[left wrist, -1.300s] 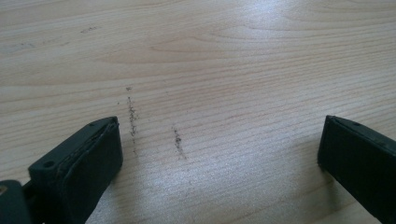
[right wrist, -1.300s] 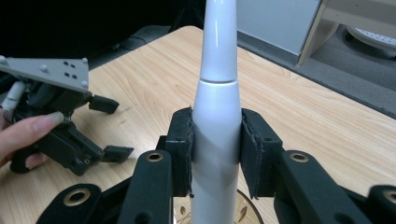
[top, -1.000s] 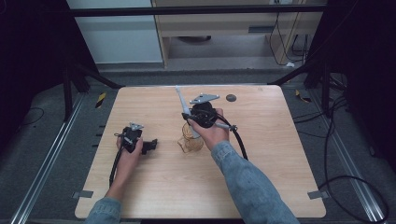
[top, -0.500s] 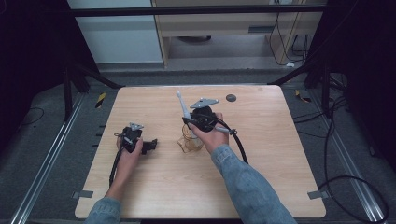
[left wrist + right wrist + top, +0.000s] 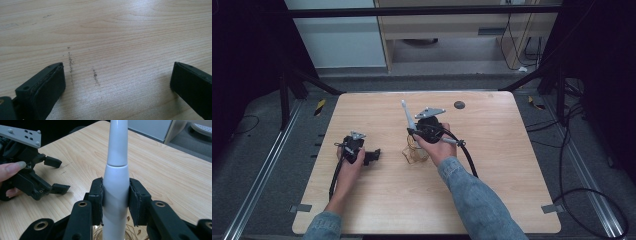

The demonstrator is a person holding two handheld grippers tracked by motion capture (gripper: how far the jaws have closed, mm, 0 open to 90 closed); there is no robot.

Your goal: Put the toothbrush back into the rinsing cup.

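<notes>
A white, tapered toothbrush-like handle (image 5: pixel 406 115) (image 5: pixel 116 167) stands nearly upright, and my right gripper (image 5: pixel 414 132) (image 5: pixel 115 195) is shut on its lower body. Directly under it stands a clear glass with a gold pattern (image 5: pixel 413 151) (image 5: pixel 136 230), and the handle's lower end is hidden behind the jaws. My left gripper (image 5: pixel 375 155) (image 5: pixel 117 82) rests low over the wooden table (image 5: pixel 492 165) at the left, its jaws wide open with only bare wood between them. In the right gripper view the left gripper (image 5: pixel 58 175) lies to the left, held by a hand.
A small dark round disc (image 5: pixel 459 105) lies near the table's far edge. Black cables trail from both grippers across the table. A cabinet and more cables stand on the floor beyond the table. Faint dark scuff marks (image 5: pixel 70 63) streak the wood.
My right gripper has shifted slightly toward me and down with the white handle in it. The left gripper has stayed where it was.
</notes>
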